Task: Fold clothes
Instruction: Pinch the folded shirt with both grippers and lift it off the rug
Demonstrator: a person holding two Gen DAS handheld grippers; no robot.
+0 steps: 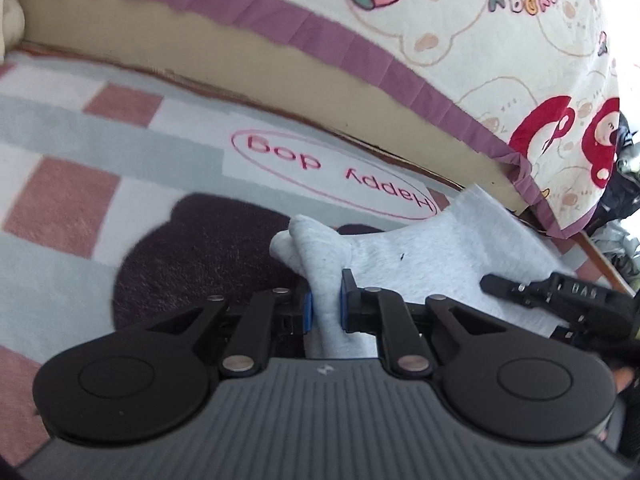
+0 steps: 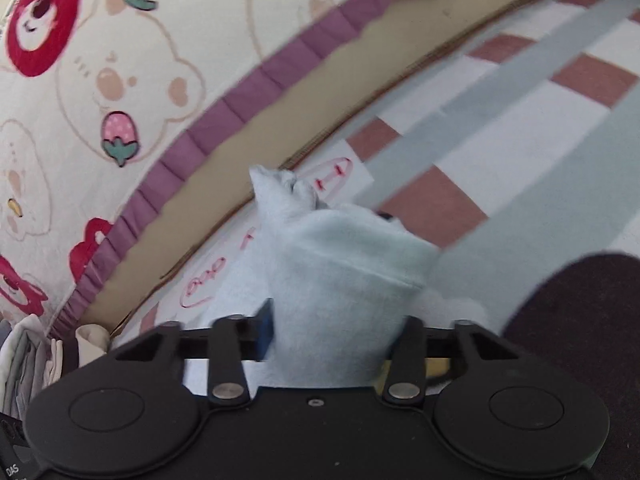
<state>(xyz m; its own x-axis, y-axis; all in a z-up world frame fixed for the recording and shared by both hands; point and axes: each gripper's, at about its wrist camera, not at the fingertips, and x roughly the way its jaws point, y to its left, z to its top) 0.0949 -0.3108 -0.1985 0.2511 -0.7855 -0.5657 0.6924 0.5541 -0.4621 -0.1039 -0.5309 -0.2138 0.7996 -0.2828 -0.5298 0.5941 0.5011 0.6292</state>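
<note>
Pinching a light grey garment (image 1: 460, 240) at two edges above the checked rug (image 1: 60, 136), ready to fold.

My left gripper (image 1: 325, 300) is clamped on a narrow bunched ridge of the cloth, blue pads pressing both sides. My right gripper (image 2: 332, 332) has a thicker wad of the same garment (image 2: 340, 264) filling its jaws, and seems to grip it, though its right pad is hidden. The rest drapes beside the bed's purple-frilled cover (image 1: 320, 36). My worry: the thin left pinch slips free, or uneven pulling twists the fold crooked.
</note>
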